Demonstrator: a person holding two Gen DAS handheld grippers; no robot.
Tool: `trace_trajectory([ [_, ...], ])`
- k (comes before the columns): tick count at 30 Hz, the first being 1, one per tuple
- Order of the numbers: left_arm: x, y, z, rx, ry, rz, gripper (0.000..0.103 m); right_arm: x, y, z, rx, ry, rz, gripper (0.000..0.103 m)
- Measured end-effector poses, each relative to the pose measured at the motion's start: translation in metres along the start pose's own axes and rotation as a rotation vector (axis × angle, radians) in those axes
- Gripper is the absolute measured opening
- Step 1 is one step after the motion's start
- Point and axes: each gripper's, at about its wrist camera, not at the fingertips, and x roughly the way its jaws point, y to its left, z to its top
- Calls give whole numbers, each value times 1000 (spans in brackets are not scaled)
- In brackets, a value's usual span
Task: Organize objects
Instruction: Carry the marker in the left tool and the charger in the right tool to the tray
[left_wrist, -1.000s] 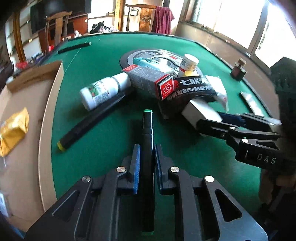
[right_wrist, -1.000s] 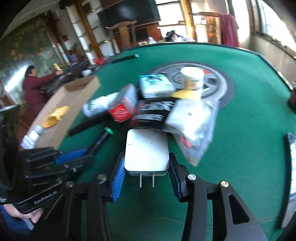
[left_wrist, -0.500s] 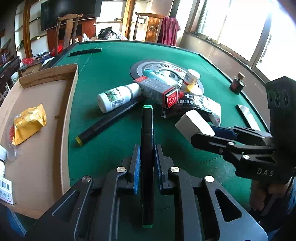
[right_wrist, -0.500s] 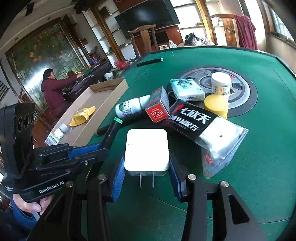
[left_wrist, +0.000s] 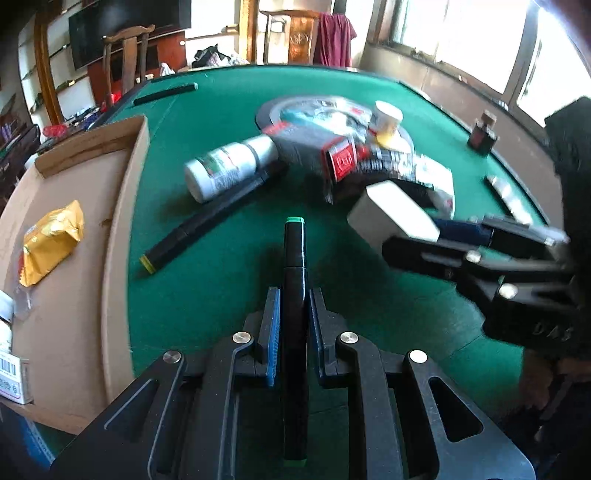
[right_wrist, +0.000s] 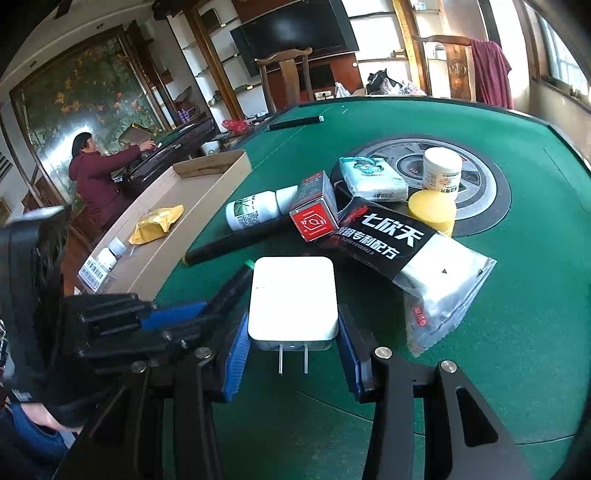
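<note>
The green-capped marker (left_wrist: 294, 295) is clenched lengthwise between the fingers of the left gripper (left_wrist: 291, 317), its cap pointing forward above the green counter (left_wrist: 207, 295). The white plug adapter (right_wrist: 293, 299) is clamped between the blue pads of the right gripper (right_wrist: 291, 332), with its two prongs toward the camera. Compared with one second ago, both items have been raised off the counter and drawn back from the pile, and the cardboard tray (left_wrist: 122, 206) now fills more of the left wrist view. This suggests that the carry toward the tray is under way; neither item has been deposited yet. The tray already contains a yellow packet (left_wrist: 50, 240) and, at its near end, a small box with a barcode (left_wrist: 13, 373). The following items remain on the counter: a yellow-tipped marker (left_wrist: 210, 221), a white bottle (right_wrist: 258, 208) lying on its side, a red-ended carton (right_wrist: 314, 212), a black packet (right_wrist: 391, 236), a tissue pack (right_wrist: 373, 179), a yellow lid (right_wrist: 432, 210) and a white jar (right_wrist: 441, 168). Legible writing: the black packet reads "七欣天" in large white characters, with a smaller line ending "专利配方" beneath it; the left gripper body reads "GenRobot"; the right gripper body reads "DAS". The labels on the bottle and the jar are too small to read.
</note>
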Motion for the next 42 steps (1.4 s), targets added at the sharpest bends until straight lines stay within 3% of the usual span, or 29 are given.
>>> trace_trajectory([
  [4, 1, -7, -3, 26, -13, 34, 14, 0, 0, 0, -4, 2, 0, 44],
  [14, -27, 23, 4, -114, -68, -121, 14, -3, 2, 0, -9, -21, 11, 44],
  [19, -51, 42, 7, -168, -125, -145, 14, -1, 9, 2, -14, -19, 18, 44],
  [30, -98, 119, 4, -291, -220, -91, 14, 15, 65, 33, -105, -9, 56, 44],
  [36, -107, 160, 21, -309, -201, -53, 14, 40, 106, 67, -132, 7, 84, 44],
  [42, -79, 195, 55, -332, -127, -50, 14, 90, 124, 113, -86, 40, 79, 44],
])
